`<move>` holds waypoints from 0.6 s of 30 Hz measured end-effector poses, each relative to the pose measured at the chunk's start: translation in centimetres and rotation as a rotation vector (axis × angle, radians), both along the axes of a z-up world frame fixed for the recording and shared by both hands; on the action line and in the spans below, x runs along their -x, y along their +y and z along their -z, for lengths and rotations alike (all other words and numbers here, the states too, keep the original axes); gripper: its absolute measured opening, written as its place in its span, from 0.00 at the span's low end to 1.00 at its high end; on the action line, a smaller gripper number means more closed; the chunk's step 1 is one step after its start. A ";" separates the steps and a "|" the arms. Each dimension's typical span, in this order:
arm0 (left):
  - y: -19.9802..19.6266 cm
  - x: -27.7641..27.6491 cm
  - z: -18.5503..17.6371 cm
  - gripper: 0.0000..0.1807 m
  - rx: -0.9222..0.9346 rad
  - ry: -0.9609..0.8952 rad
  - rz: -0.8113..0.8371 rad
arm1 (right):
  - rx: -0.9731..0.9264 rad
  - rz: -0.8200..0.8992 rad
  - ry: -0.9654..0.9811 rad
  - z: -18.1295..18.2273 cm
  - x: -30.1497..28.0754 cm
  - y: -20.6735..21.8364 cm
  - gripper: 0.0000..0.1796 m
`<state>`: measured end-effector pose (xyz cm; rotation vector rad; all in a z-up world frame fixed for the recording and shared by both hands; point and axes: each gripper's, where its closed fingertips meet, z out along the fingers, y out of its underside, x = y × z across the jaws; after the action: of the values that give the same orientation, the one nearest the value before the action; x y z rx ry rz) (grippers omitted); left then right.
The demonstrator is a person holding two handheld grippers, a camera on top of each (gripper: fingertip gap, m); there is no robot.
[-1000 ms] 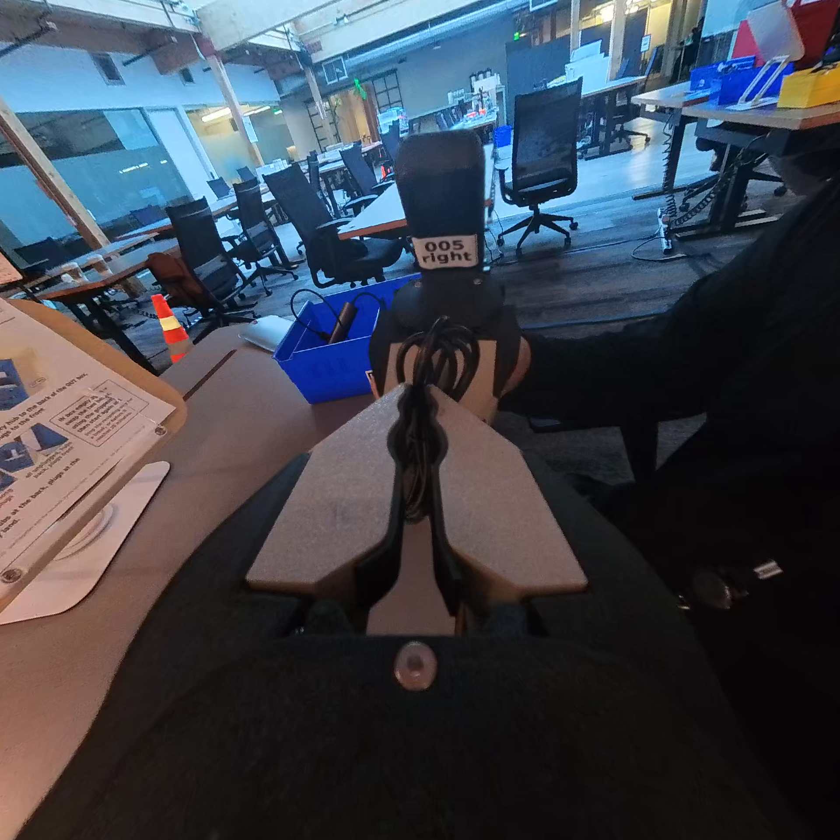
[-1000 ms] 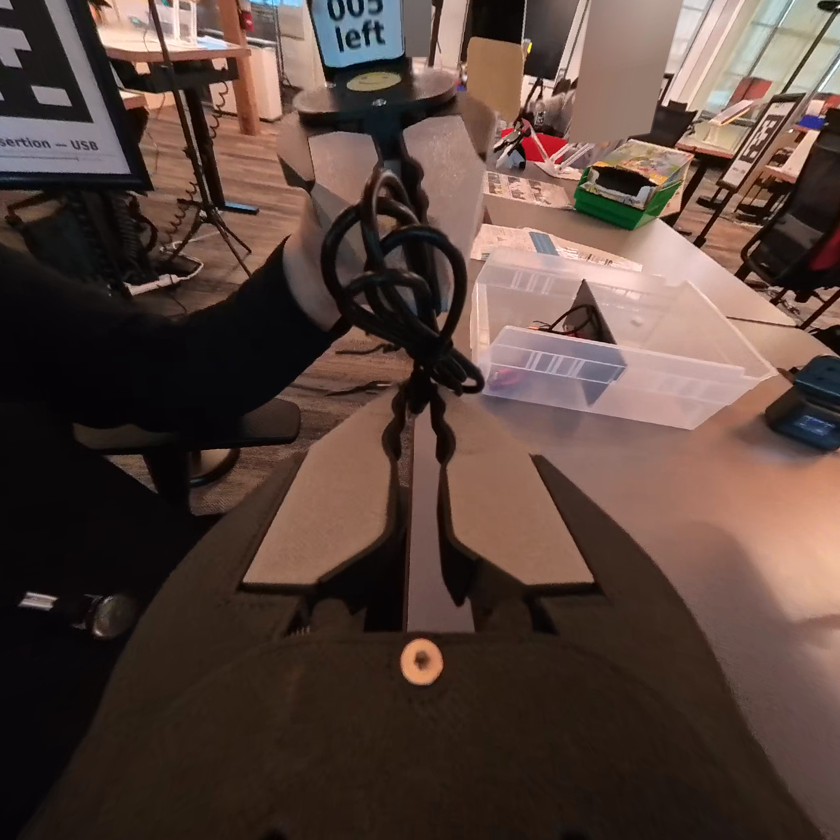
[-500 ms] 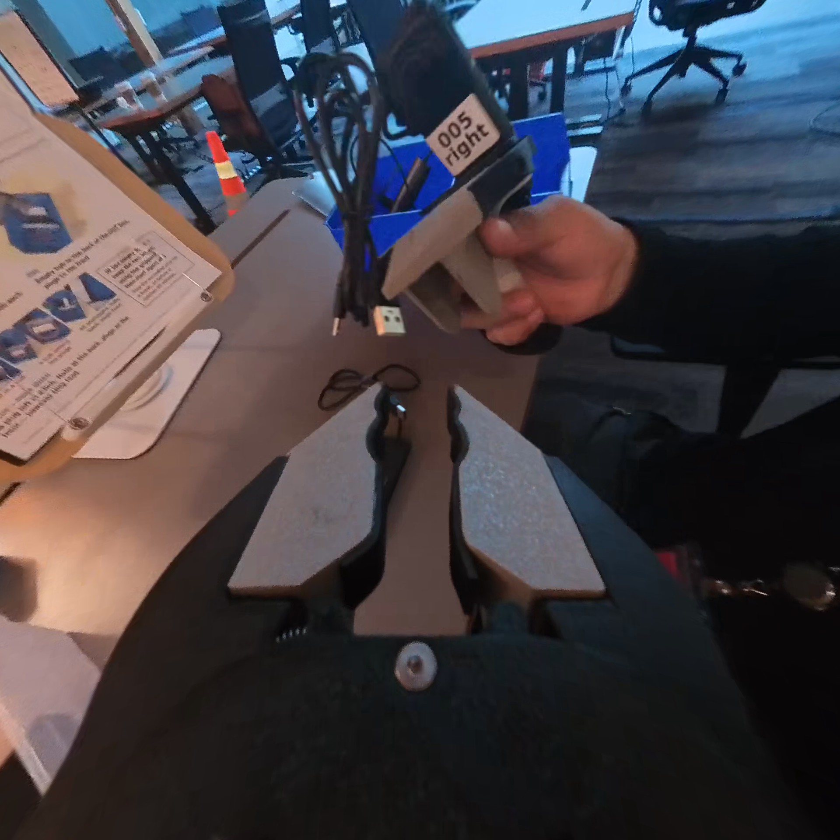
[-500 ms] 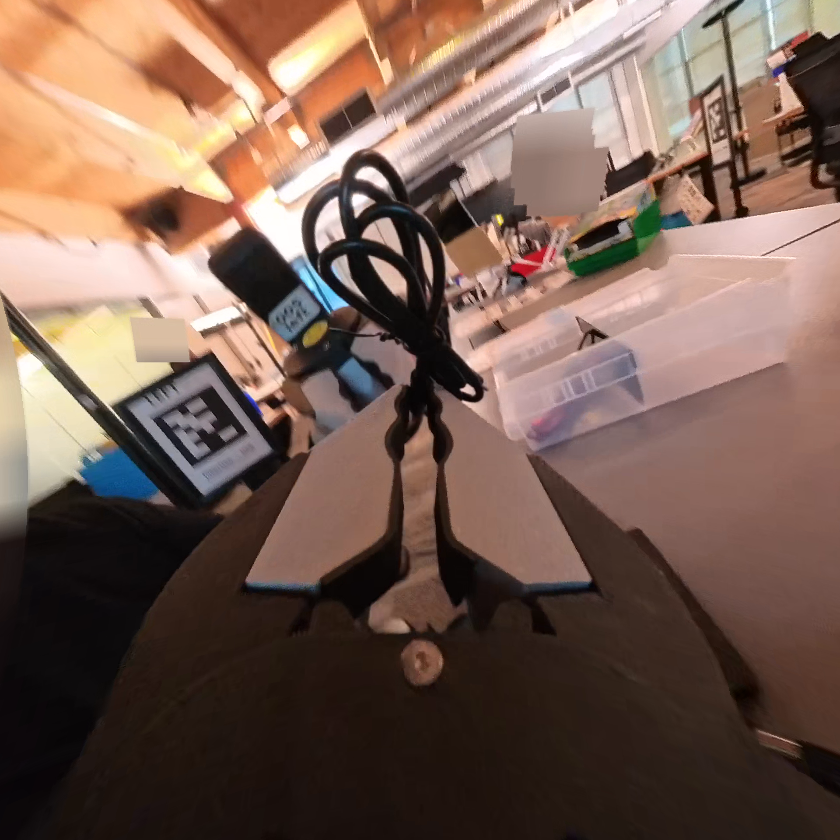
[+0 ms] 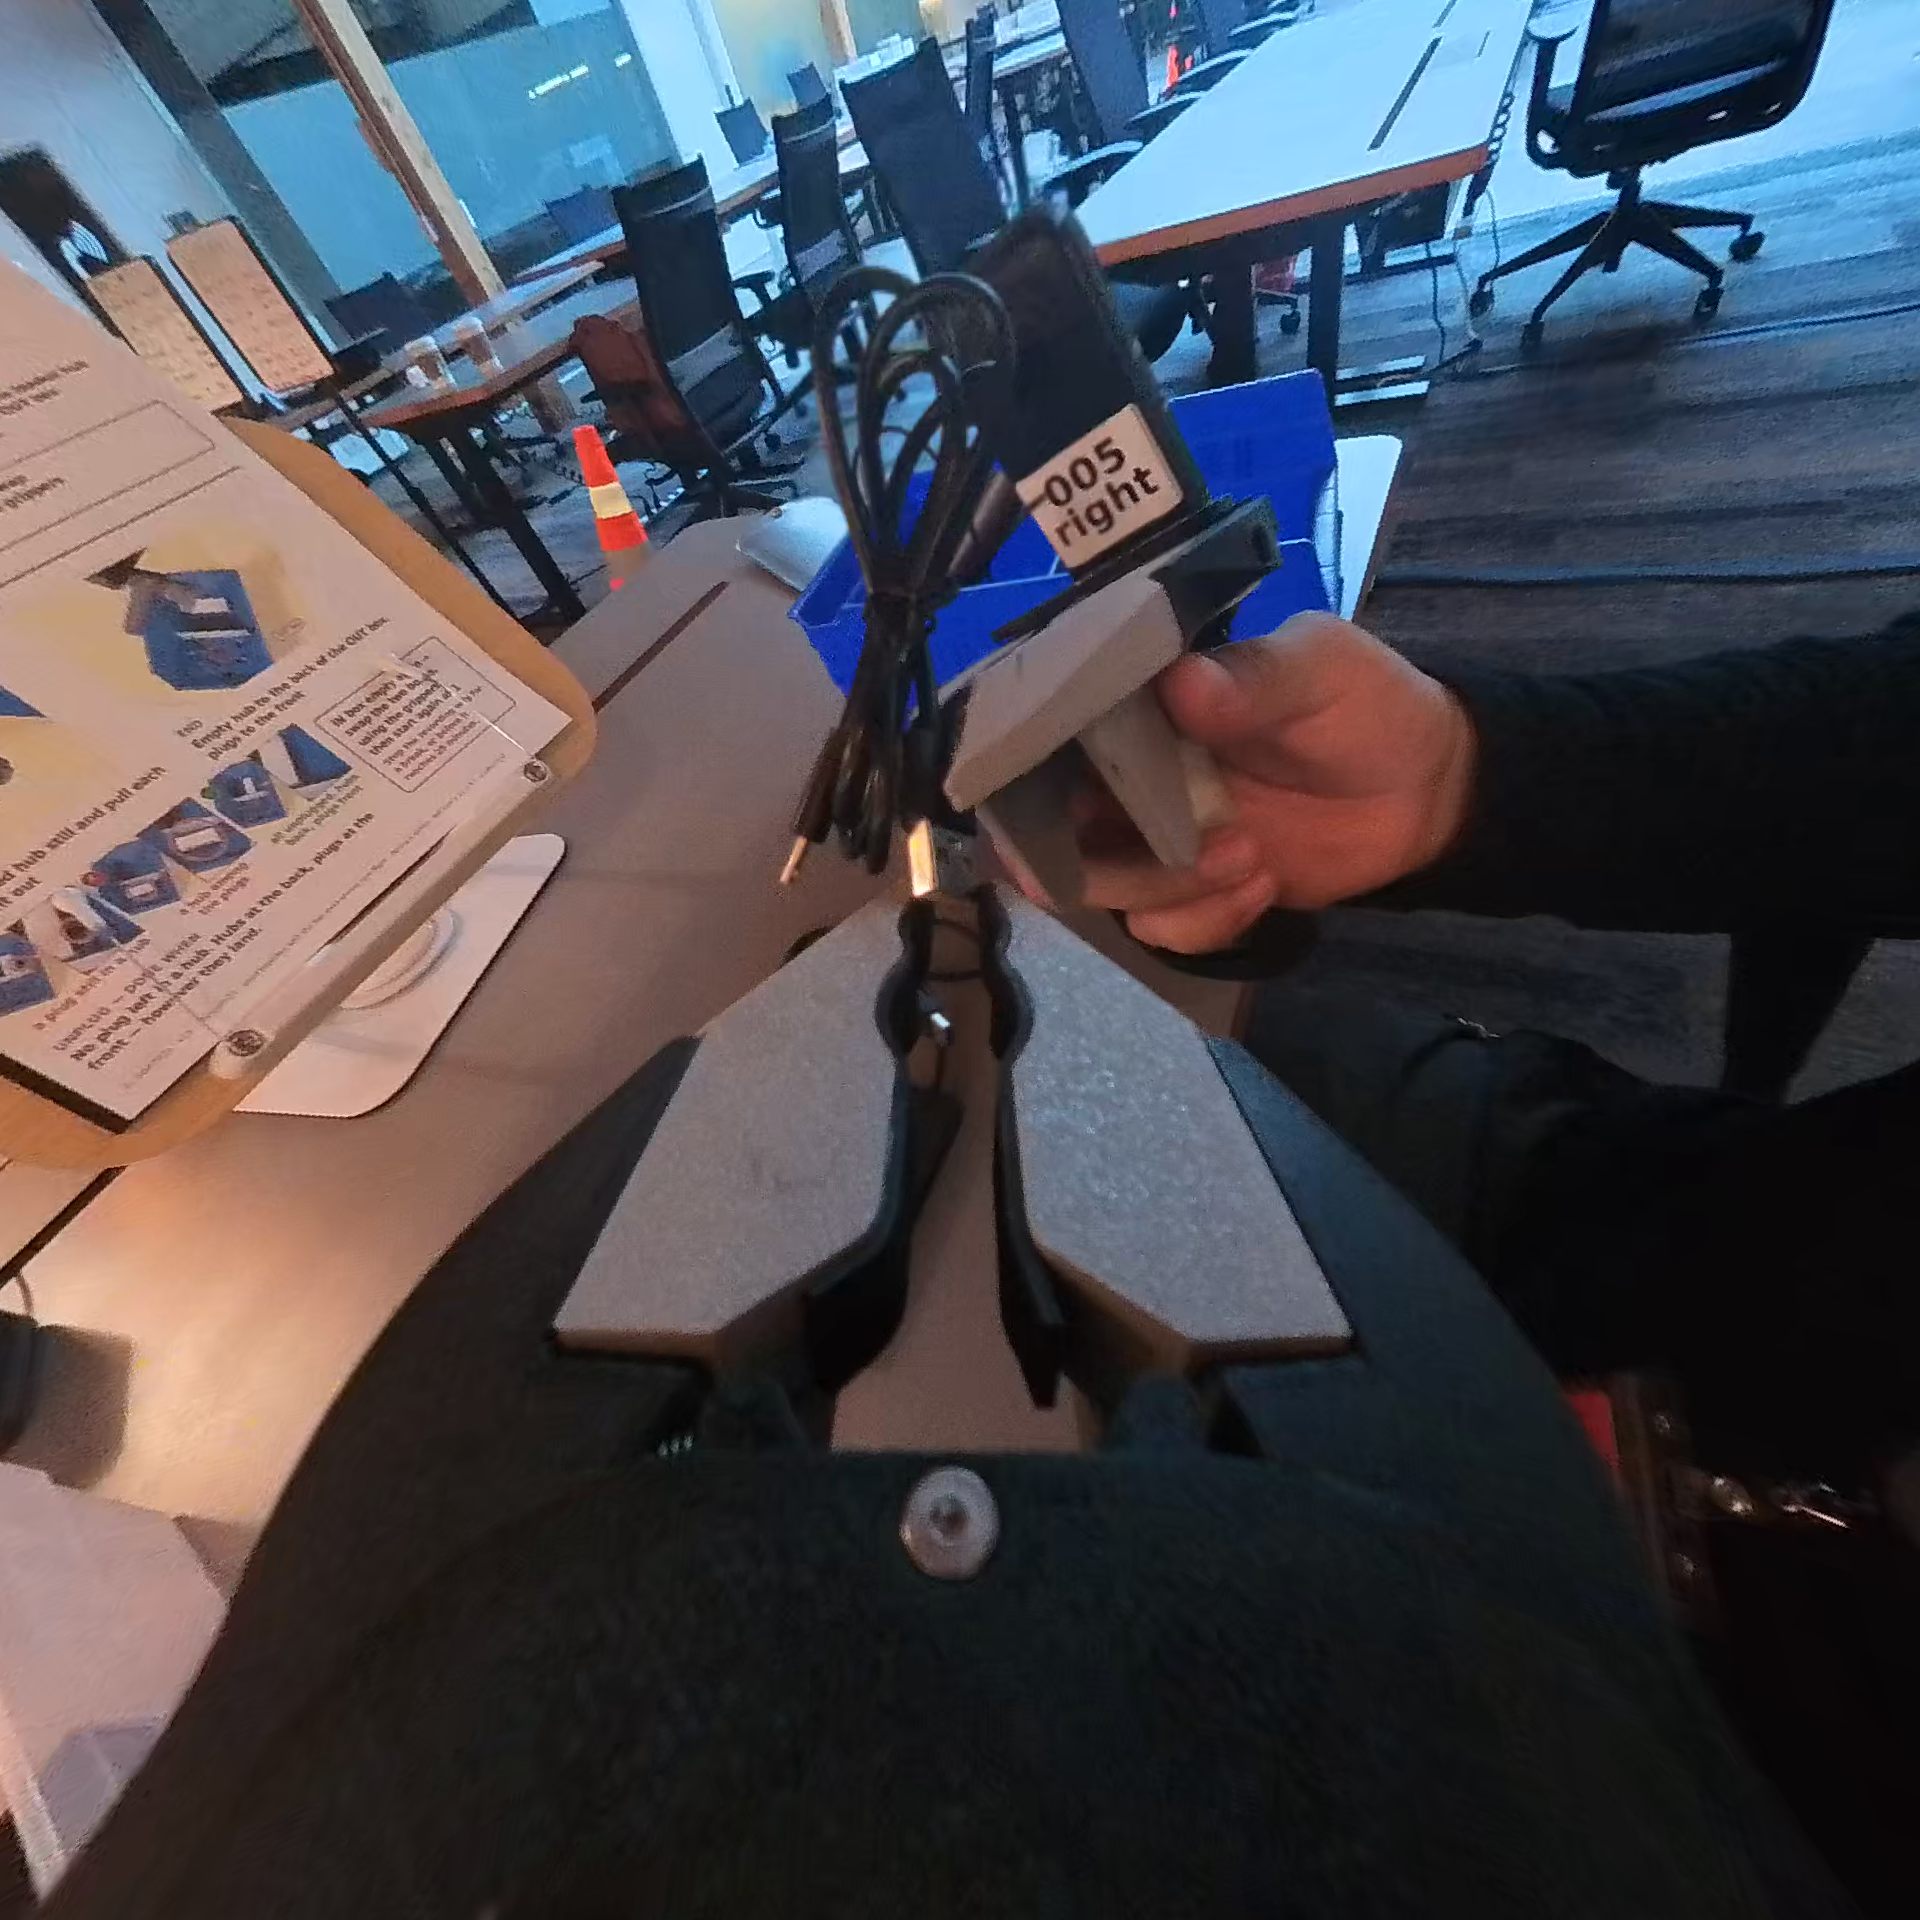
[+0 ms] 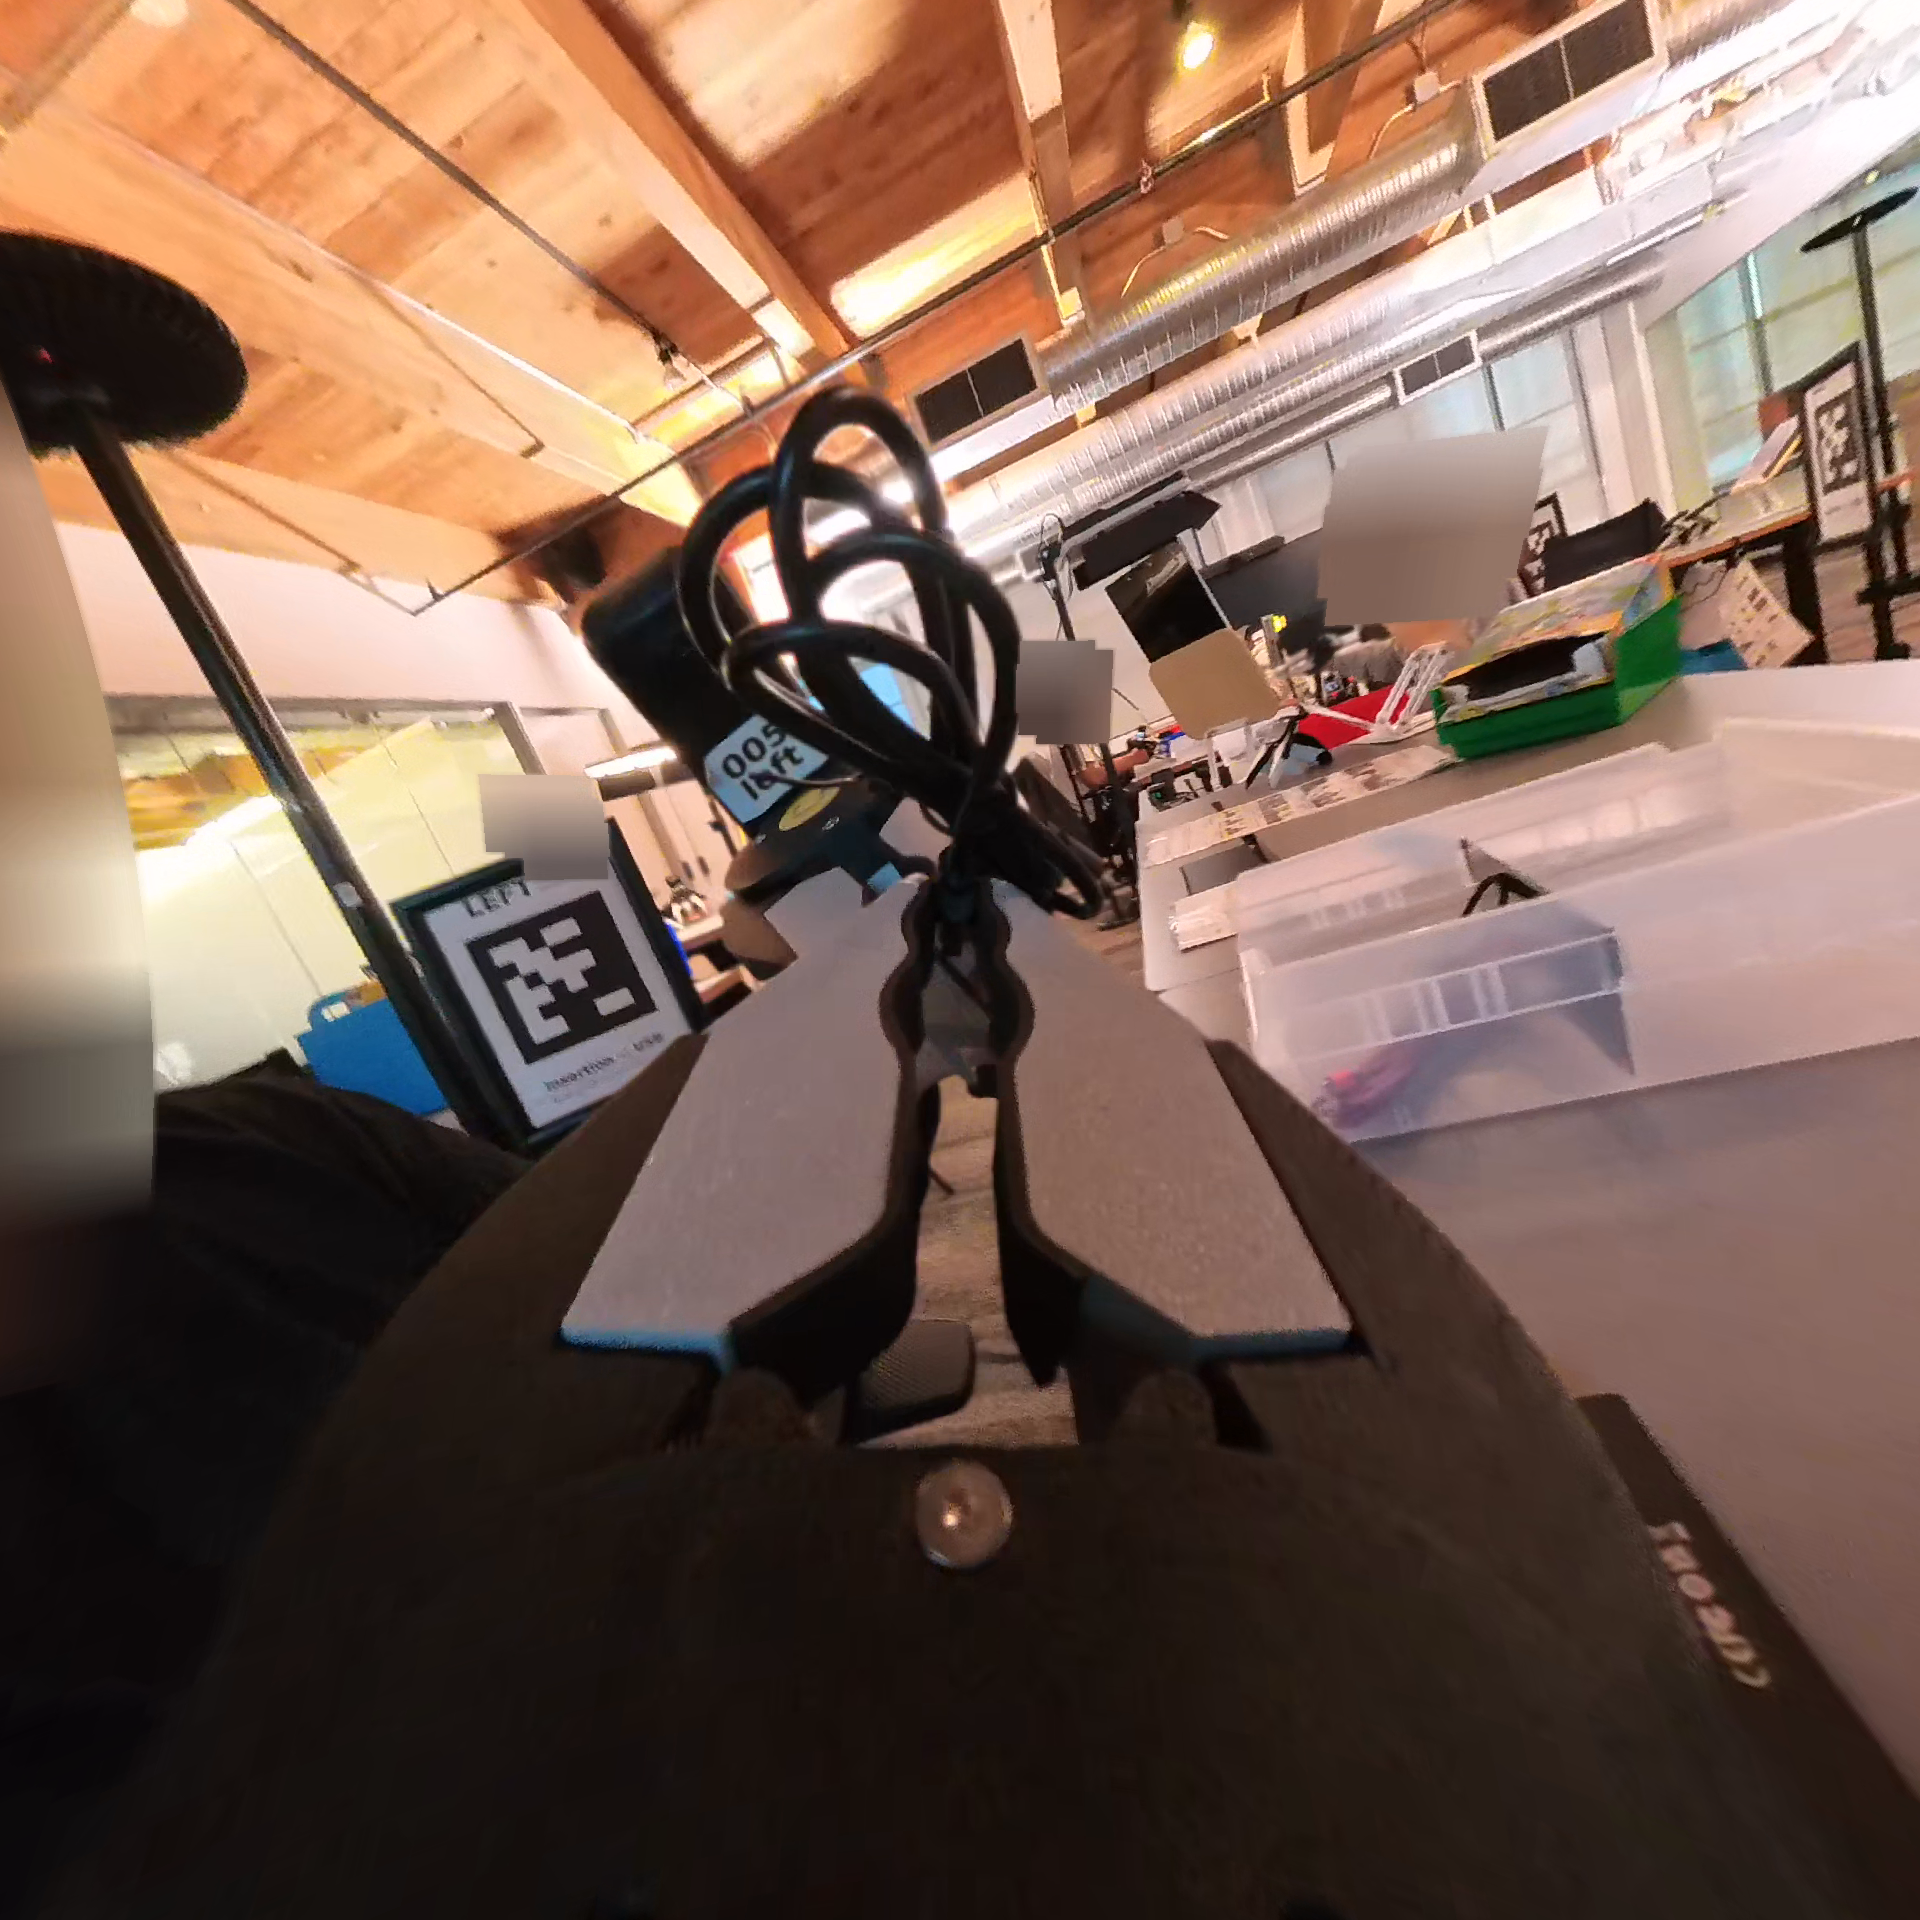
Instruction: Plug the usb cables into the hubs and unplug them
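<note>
We hold the bundled black USB cable (image 6: 883, 665) in our right gripper (image 6: 956, 914), its fingers clenched on the tied waist of the coil so the loops stand up and the 2 plug ends (image 5: 920, 862) hang free below. We judge that this grip keeps a connector reachable for our left gripper (image 5: 951, 925), which sits just under the plugs with its fingers slightly apart and nothing between them. No hub shows clearly. Below lies a grey table (image 5: 665, 831) carrying an instruction board (image 5: 260, 727), a blue bin (image 5: 1247, 457) and a clear plastic bin (image 6: 1558, 935). The room is an open office with desks and chairs.
</note>
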<state>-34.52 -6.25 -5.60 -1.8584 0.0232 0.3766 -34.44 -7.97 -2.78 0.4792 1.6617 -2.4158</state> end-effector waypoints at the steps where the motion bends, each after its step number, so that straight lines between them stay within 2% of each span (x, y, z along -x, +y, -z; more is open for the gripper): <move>1: 0.0 -0.1 0.0 0.03 -0.002 -0.011 0.011 | -0.016 0.010 0.027 0.0 -0.1 -0.1 0.02; 4: 0.1 -1.3 -0.3 0.09 -0.027 -0.104 0.089 | -0.054 0.039 0.108 -0.2 -0.6 -0.1 0.02; 7: 0.0 -1.5 -0.7 0.07 -0.057 -0.131 0.110 | -0.081 0.041 0.152 -0.2 -1.0 -0.2 0.02; 9: -0.1 -1.2 -0.8 0.02 -0.057 -0.086 0.089 | -0.087 0.038 0.169 -0.2 -1.2 -0.3 0.02; 18: -0.5 -0.1 -0.3 0.01 0.084 0.196 -0.053 | -0.125 0.039 0.148 0.3 -0.9 -0.4 0.05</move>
<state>-34.37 -6.77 -5.29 -1.9017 0.1250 0.6016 -33.51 -8.36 -3.10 0.3604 1.8901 -2.4384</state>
